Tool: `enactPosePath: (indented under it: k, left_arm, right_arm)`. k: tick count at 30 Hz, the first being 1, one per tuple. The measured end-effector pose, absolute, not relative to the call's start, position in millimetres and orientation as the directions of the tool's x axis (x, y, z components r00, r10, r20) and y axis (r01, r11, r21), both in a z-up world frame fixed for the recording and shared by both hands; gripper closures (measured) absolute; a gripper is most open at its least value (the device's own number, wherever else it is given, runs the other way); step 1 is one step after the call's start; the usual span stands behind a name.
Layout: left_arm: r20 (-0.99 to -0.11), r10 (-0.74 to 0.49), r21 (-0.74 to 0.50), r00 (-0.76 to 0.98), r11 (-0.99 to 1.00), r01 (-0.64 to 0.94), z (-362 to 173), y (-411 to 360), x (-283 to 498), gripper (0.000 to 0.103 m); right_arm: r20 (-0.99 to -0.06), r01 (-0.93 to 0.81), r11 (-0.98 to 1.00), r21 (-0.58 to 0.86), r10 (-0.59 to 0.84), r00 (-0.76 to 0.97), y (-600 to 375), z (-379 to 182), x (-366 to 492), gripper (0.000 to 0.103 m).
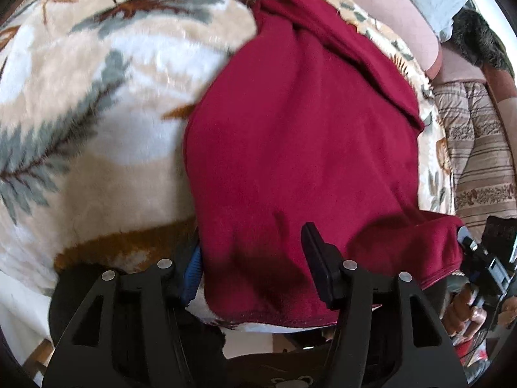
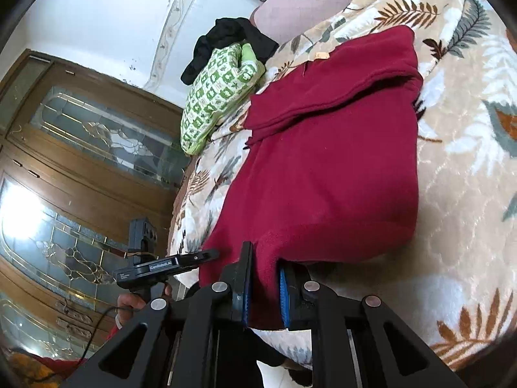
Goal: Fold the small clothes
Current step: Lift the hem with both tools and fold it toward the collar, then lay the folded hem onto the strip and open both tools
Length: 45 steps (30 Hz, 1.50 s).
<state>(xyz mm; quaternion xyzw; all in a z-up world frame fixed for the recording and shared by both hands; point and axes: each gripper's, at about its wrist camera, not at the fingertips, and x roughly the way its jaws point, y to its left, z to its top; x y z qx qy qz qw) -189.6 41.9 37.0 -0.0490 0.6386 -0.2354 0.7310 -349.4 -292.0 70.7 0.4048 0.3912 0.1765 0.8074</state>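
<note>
A dark red fleece garment (image 1: 300, 135) lies partly folded on a leaf-patterned blanket (image 1: 97, 113); it also shows in the right wrist view (image 2: 329, 174). My left gripper (image 1: 255, 268) is at the garment's near hem; its jaws stand wide apart with the cloth draped between them, one finger (image 1: 318, 265) on top and the other under the cloth. My right gripper (image 2: 265, 291) is shut on the garment's near corner, red cloth pinched between its blue pads (image 2: 283, 294). The right gripper also shows at the right edge of the left wrist view (image 1: 462, 236), holding that corner.
A green patterned garment (image 2: 219, 93) and a black one (image 2: 226, 38) lie at the far end of the bed. A pink pillow (image 2: 307, 3) is behind them. A wooden cabinet with glass doors (image 2: 80, 148) stands off the bed's side. Striped bedding (image 1: 478, 148) hangs over the edge.
</note>
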Motion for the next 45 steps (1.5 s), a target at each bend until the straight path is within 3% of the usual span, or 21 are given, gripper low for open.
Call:
enactPosePath:
  k: [2, 3, 5, 8, 22, 28, 33, 34, 35, 37, 38, 39, 42, 45]
  left_arm:
    - [-0.912, -0.401, -0.361, 0.085, 0.884, 0.297, 34.5, 40.3, -192.0, 0.049]
    - [-0.915, -0.394, -0.351, 0.088, 0.885, 0.307, 36.1, 39.1, -191.8, 0.063]
    - [-0.913, -0.400, -0.354, 0.081, 0.875, 0.330, 42.1, 35.1, -188.9, 0.081]
    - [-0.900, -0.422, -0.359, 0.106, 0.858, 0.368, 60.9, 28.3, -182.5, 0.088]
    - [-0.795, -0.562, -0.427, 0.229, 0.786, 0.447, 129.9, -52.1, -84.2, 0.091]
    - [-0.788, -0.543, -0.393, 0.291, 0.806, 0.442, 139.1, -110.0, -9.8, 0.091]
    - [-0.815, -0.481, -0.357, 0.322, 0.855, 0.376, 112.0, -136.4, 51.4, 0.091]
    - [-0.817, -0.489, -0.374, 0.305, 0.853, 0.364, 106.1, -136.8, 61.8, 0.088]
    - [-0.820, -0.505, -0.406, 0.269, 0.845, 0.348, 98.3, -134.7, 74.3, 0.079]
    - [-0.811, -0.532, -0.448, 0.243, 0.832, 0.329, 95.4, -127.4, 84.7, 0.054]
    - [-0.802, -0.540, -0.455, 0.254, 0.829, 0.326, 99.0, -121.6, 88.2, 0.034]
    - [-0.791, -0.548, -0.459, 0.273, 0.826, 0.328, 105.3, -115.1, 91.0, 0.025]
    - [-0.765, -0.567, -0.473, 0.306, 0.817, 0.331, 124.4, -97.8, 97.4, 0.024]
    - [-0.760, -0.558, -0.442, 0.333, 0.819, 0.365, 133.9, -96.0, 92.3, 0.024]
  right_arm:
    - [-0.494, 0.050, 0.603, 0.796, 0.600, 0.628, -293.9, 66.0, -350.5, 0.090]
    - [-0.493, 0.052, 0.601, 0.798, 0.600, 0.629, -294.4, 65.5, -349.6, 0.090]
    - [-0.489, 0.052, 0.598, 0.800, 0.599, 0.634, -295.0, 66.7, -348.4, 0.090]
    - [-0.476, 0.035, 0.598, 0.801, 0.600, 0.643, -295.9, 72.0, -343.8, 0.090]
    - [-0.458, 0.026, 0.636, 0.771, 0.526, 0.717, -353.7, 102.9, -289.6, 0.090]
    - [-0.421, 0.068, 0.609, 0.791, 0.459, 0.782, -409.7, 110.4, -241.8, 0.090]
    - [-0.403, 0.132, 0.540, 0.831, 0.421, 0.813, -452.8, 100.8, -179.0, 0.090]
    - [-0.419, 0.145, 0.541, 0.828, 0.428, 0.801, -456.3, 97.7, -162.9, 0.090]
    - [-0.460, 0.182, 0.545, 0.818, 0.432, 0.775, -461.2, 89.7, -145.4, 0.088]
    - [-0.542, 0.283, 0.538, 0.794, 0.417, 0.729, -474.3, 77.2, -123.8, 0.077]
    - [-0.533, 0.299, 0.515, 0.803, 0.396, 0.748, -482.1, 76.7, -124.5, 0.068]
    - [-0.497, 0.303, 0.473, 0.827, 0.363, 0.789, -493.9, 78.7, -130.6, 0.057]
    - [-0.416, 0.278, 0.411, 0.868, 0.295, 0.860, -517.1, 89.5, -155.9, 0.051]
    - [-0.470, 0.243, 0.567, 0.787, 0.296, 0.832, -499.7, 104.4, -161.1, 0.051]
